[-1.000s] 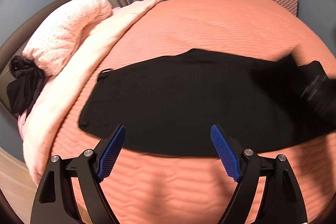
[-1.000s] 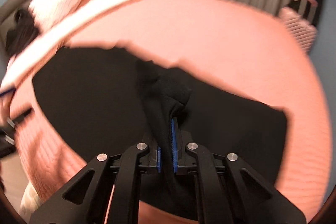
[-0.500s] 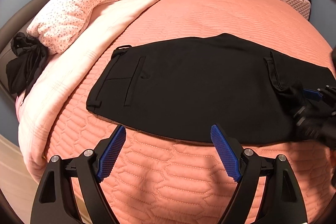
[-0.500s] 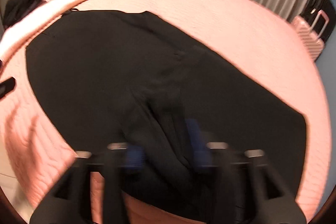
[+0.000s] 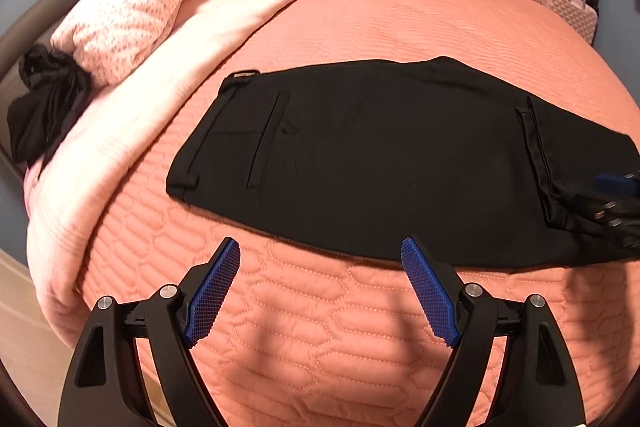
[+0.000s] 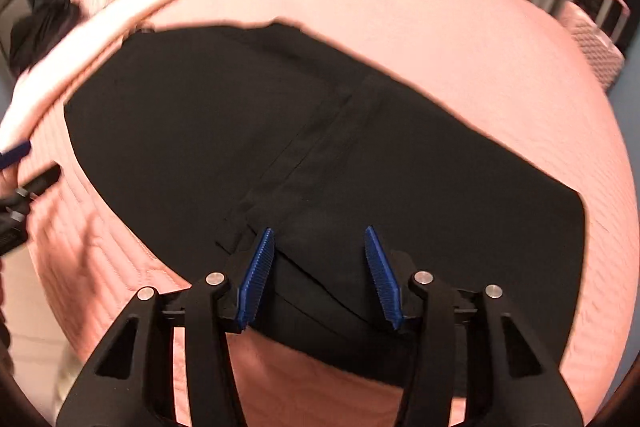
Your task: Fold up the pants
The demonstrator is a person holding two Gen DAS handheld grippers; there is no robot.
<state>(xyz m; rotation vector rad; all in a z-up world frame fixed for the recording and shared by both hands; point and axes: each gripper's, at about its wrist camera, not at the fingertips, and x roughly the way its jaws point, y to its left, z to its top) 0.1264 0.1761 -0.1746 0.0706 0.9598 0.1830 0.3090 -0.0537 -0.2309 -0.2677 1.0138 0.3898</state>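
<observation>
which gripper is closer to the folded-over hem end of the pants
Right. The right gripper is open directly over the folded-over hem of the black pants. The left gripper is open above the bedspread, just short of the pants' near edge, toward the waistband end.

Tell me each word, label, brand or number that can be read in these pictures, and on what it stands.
None can be read.
The small tab at the waistband of the black pants: too small to read.
The pink suitcase: no legible marking.
</observation>
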